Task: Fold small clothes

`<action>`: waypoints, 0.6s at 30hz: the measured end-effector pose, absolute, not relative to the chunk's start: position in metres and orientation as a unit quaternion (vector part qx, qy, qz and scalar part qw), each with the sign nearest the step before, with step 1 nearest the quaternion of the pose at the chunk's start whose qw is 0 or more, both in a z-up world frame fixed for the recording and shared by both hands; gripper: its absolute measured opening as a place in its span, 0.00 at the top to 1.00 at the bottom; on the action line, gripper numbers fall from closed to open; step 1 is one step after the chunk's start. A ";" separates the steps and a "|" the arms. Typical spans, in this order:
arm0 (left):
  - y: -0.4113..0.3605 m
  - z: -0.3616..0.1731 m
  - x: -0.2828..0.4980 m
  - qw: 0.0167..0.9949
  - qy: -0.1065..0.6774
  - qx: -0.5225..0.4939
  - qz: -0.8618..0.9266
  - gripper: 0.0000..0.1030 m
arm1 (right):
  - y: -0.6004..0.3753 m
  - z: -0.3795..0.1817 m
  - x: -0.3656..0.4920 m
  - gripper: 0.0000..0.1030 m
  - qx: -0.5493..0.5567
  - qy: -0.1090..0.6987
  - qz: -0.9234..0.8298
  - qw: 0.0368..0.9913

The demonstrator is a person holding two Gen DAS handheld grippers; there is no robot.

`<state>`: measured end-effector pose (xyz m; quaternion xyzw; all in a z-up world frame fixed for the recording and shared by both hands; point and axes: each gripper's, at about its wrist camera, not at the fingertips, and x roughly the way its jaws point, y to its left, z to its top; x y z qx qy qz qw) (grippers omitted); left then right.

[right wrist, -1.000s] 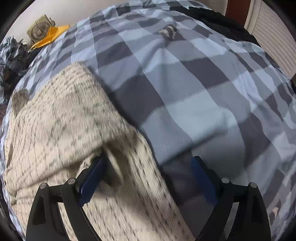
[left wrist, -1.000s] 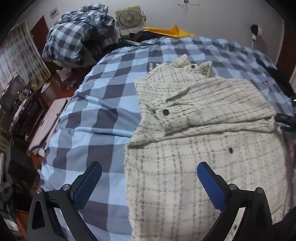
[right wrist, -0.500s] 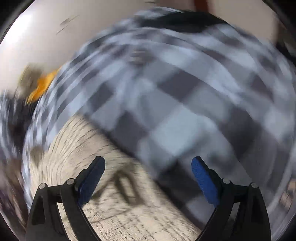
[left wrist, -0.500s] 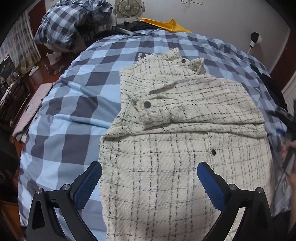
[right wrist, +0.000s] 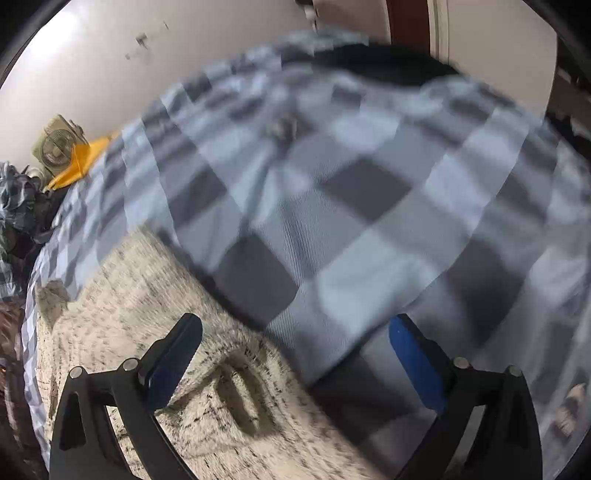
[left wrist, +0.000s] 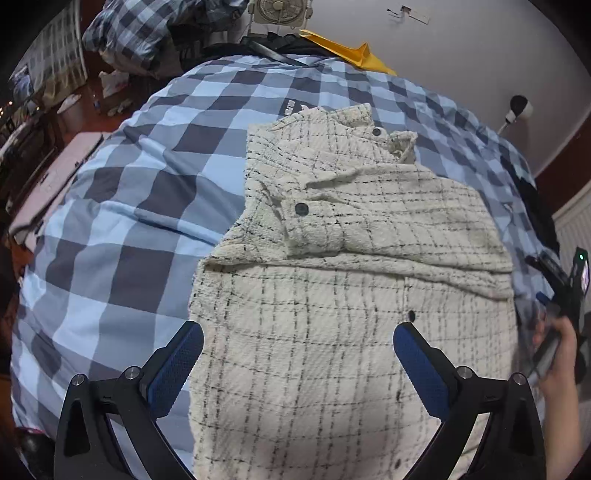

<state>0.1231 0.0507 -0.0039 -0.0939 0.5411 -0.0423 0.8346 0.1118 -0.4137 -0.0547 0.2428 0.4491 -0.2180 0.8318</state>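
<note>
A cream jacket with thin black checks (left wrist: pixel 351 266) lies flat on the blue checked bedspread (left wrist: pixel 122 229), one sleeve folded across its chest, collar at the far end. My left gripper (left wrist: pixel 297 354) hovers open above the jacket's near half, nothing between its blue pads. In the right wrist view, blurred by motion, my right gripper (right wrist: pixel 295 350) is opening its jaws wide over the jacket's right edge (right wrist: pixel 147 317), with nothing held. At the right edge of the left wrist view a hand (left wrist: pixel 557 354) holds the right gripper.
A heap of checked bedding (left wrist: pixel 155 33) and a small fan (left wrist: pixel 280 9) sit beyond the bed's far end, beside a yellow object (left wrist: pixel 351 55). Dark clothing (right wrist: pixel 380 66) lies at the far right of the bed. A cluttered floor and furniture (left wrist: pixel 48 158) lie to the left.
The right gripper let go of the jacket's edge, opened wider and lifted away. The left gripper rolled and now looks over the jacket more squarely.
</note>
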 end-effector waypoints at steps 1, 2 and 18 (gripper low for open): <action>0.051 -0.005 0.123 0.834 0.542 -0.094 -0.044 0.00 | -0.411 -0.054 0.110 0.03 0.254 0.457 -0.197 0.829; 0.050 -0.006 0.123 0.833 0.544 -0.092 -0.045 0.00 | -0.410 -0.053 0.105 0.03 0.270 0.461 -0.174 0.827; 0.066 0.010 0.082 0.835 0.547 -0.001 -0.061 0.00 | -0.371 -0.051 0.032 0.03 0.435 0.487 -0.014 0.758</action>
